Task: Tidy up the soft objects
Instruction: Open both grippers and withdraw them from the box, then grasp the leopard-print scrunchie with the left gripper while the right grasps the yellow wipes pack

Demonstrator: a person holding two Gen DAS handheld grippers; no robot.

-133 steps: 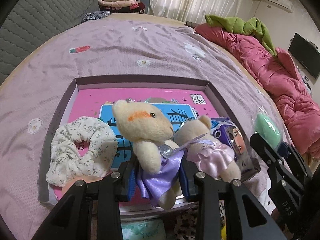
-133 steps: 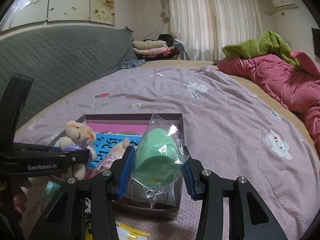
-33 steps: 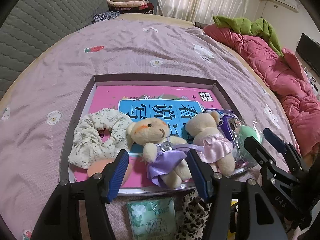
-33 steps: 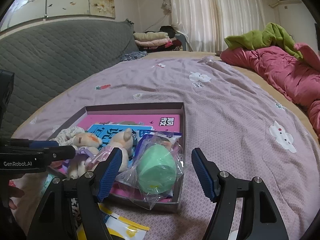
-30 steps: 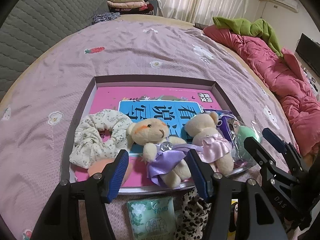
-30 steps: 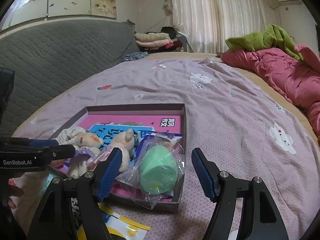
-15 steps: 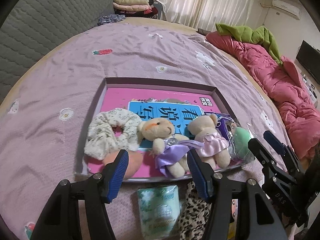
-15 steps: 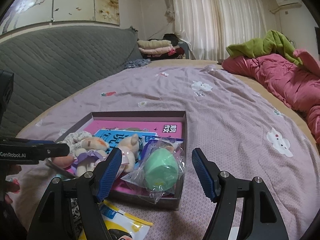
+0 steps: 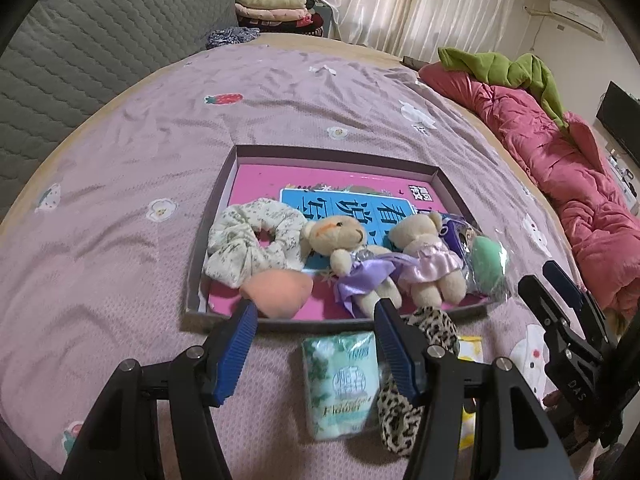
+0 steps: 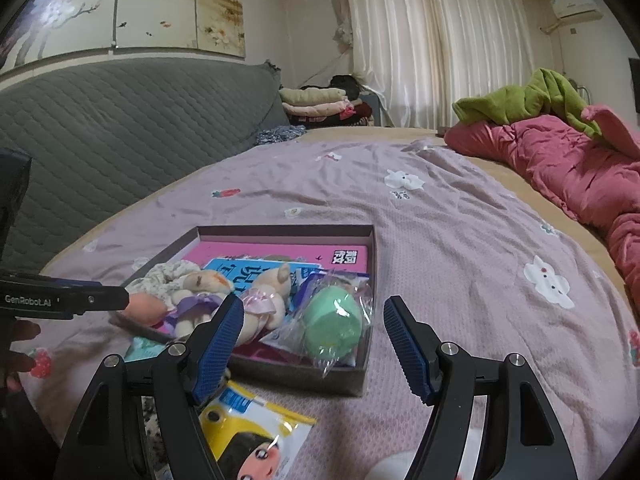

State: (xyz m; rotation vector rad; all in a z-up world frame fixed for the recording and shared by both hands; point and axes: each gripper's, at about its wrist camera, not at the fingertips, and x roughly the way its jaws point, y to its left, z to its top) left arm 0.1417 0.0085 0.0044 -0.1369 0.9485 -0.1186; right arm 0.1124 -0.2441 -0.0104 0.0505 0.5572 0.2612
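From my left wrist view, the left gripper point(image 9: 312, 312) stands wide and empty at the tray's point(image 9: 208, 248) near edge, bears point(image 9: 340, 240) lying inside; from my right wrist view, the right gripper point(image 10: 314, 312) gapes empty before the bagged green sponge point(image 10: 330, 326) in the tray's near right corner

You look across a bed in a lilac sheet point(image 10: 460, 240) with small cartoon prints. At ten o'clock stands a grey quilted headboard point(image 10: 120, 120), at twelve pale curtains point(image 10: 432, 48) lit from behind, at two a pink quilt point(image 10: 560, 160).
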